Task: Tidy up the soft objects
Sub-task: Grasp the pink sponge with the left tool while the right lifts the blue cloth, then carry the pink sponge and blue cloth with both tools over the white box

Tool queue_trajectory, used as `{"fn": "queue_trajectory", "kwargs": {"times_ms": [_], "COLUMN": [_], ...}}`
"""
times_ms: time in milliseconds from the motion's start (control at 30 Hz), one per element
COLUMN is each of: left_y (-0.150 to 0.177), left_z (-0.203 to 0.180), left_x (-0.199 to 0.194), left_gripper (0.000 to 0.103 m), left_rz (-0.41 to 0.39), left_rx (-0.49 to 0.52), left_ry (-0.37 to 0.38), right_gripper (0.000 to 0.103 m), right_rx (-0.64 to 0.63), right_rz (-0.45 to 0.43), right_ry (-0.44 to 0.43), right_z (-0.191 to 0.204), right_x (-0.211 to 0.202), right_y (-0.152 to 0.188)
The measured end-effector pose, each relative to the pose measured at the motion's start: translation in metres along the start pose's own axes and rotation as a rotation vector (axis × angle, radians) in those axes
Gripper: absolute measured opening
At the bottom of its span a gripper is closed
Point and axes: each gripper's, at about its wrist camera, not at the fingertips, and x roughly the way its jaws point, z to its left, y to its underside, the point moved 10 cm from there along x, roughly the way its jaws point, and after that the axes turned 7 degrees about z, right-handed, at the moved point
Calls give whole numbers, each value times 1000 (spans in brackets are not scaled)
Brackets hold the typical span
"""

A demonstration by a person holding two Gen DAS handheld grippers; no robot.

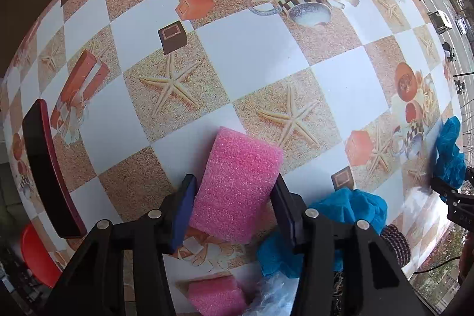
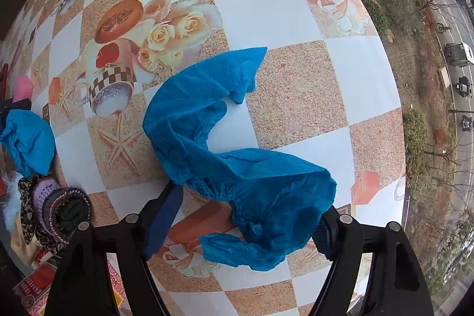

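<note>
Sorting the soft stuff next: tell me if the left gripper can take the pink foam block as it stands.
Probably yes: the left gripper is open with the pink foam block already between its fingers, nothing blocking.

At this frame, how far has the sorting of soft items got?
Nothing looks sorted yet. In hand: the left hand-held gripper brackets a pink foam block, and the right hand-held gripper straddles a blue shoe cover, neither visibly clamped. Left: another blue shoe cover, a second pink foam piece and knitted items.
</note>
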Motion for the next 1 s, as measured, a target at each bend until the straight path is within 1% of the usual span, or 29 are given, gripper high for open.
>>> {"fn": "queue_trajectory", "kwargs": {"times_ms": [33, 100, 233, 333, 433, 500, 633, 667, 767, 867, 1000], "left_y": [2, 10, 28, 34, 45, 64, 86, 96, 112, 127, 156], "left_z": [0, 0, 10, 14, 14, 3, -12, -18, -30, -34, -39], "left_x": [0, -3, -21, -42, -62, -73, -96, -98, -101, -95, -96], "left_gripper": [53, 53, 53, 53, 53, 53, 53, 53, 53, 53, 53], "left_rz": [2, -13, -58, -107, -155, -183, -216, -221, -235, -239, -246], "left_rx": [1, -9, -56, -84, -91, -92, -76, -68, -42, -35, -32], "left_ry": [-7, -20, -48, -58, -66, -62, -38, -37, -51, -34, -24], "right_gripper": [42, 23, 23, 23, 23, 23, 23, 23, 23, 23, 23], "right_rx": [-13, -26, 30, 47, 53, 57, 72, 74, 80, 80, 67], "right_rz": [-13, -23, -30, -42, -44, -46, -45, -45, -45, -44, -40], "right_ry": [1, -1, -71, -103, -123, -130, -147, -150, -158, -164, -164], "right_z": [2, 4, 2, 0, 1, 2, 4, 5, 4, 10, 17], "right_x": [-4, -7, -12, -18, -22, -26, -28, -28, -31, -33, -36], "right_y": [0, -1, 2, 9, 20, 27, 44, 49, 65, 83, 109]}}
